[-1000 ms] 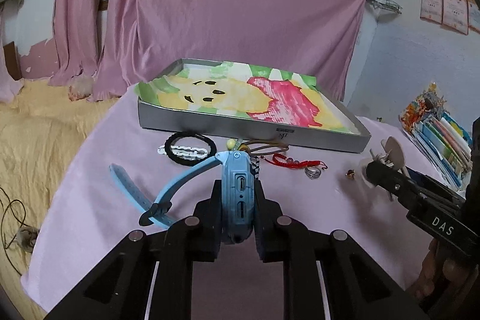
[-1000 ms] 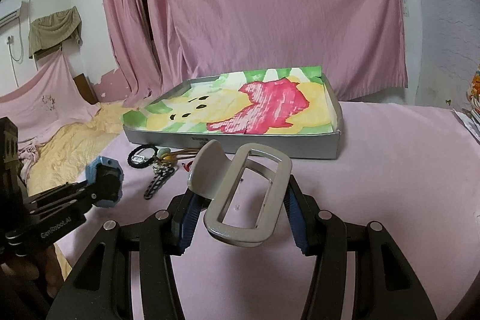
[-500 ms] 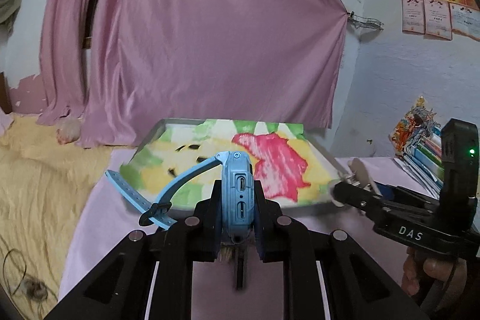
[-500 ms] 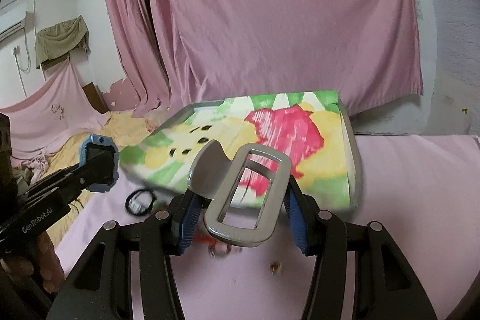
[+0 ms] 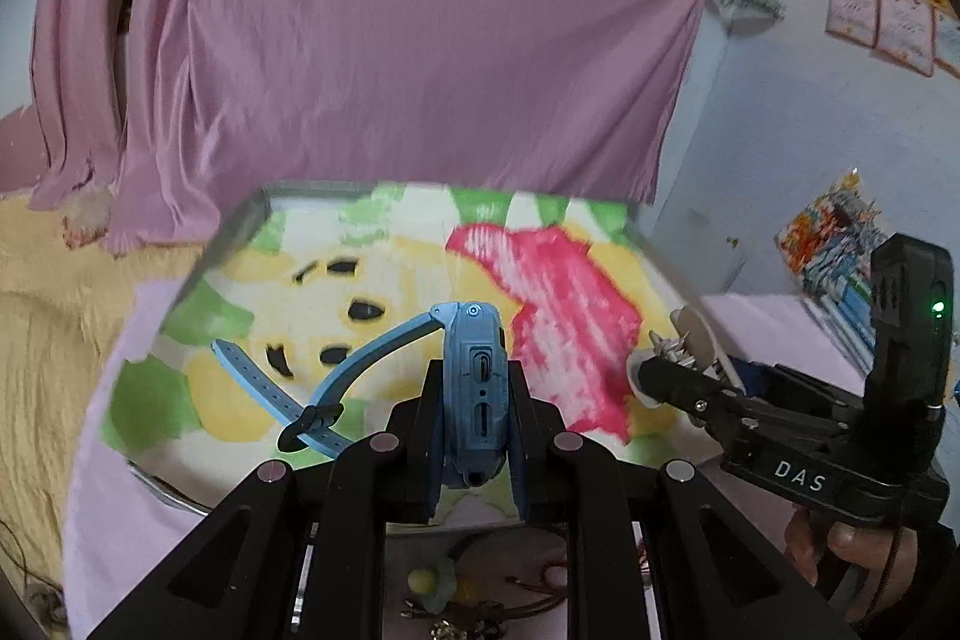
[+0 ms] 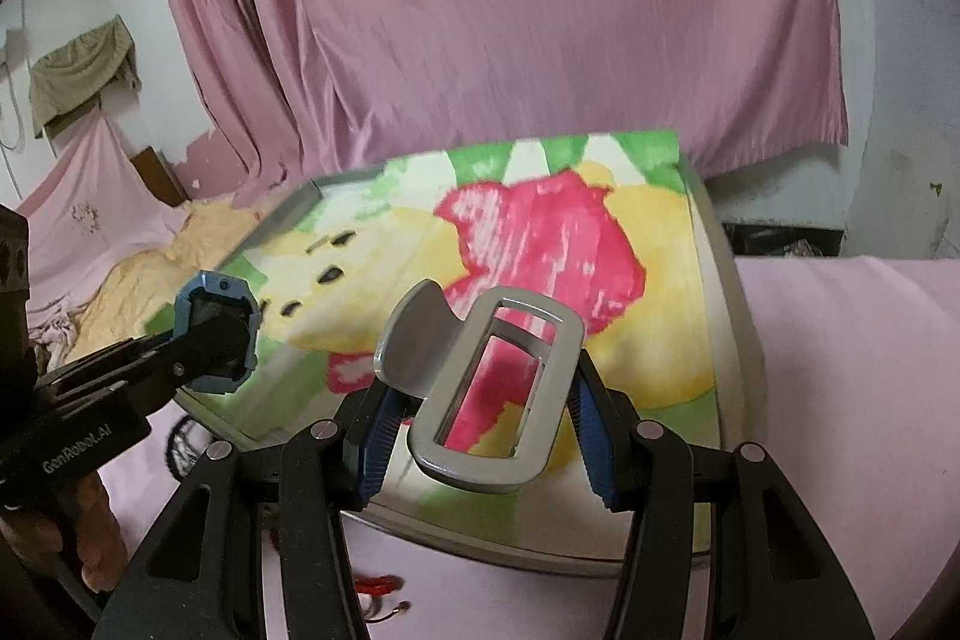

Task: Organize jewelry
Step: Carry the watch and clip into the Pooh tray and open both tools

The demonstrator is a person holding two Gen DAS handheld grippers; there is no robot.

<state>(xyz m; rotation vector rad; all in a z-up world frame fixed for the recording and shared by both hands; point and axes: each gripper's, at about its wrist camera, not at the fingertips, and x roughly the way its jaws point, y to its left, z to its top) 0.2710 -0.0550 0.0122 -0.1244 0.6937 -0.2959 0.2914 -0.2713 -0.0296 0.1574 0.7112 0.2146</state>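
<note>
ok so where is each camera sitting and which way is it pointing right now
Left wrist: on the left claw, looking forward over the tray; shows its fingers pinching the blue watch, plus the right claw.
Right wrist: on the right claw, facing the same tray; shows its fingers holding the grey hair clip, plus the left claw.
Shared: tray, pink curtain, each other's claw.

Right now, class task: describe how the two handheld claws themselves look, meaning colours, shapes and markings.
Both claws are matte black linkages with silver pivot screws. The left claw carries white "GenRobot.AI" lettering on its body. The right claw reads "DAS" in white, and a black block on top shows a small green light. The right claw's fingers have ribbed blue pads. No cables or sleeves are clearly visible.
</note>
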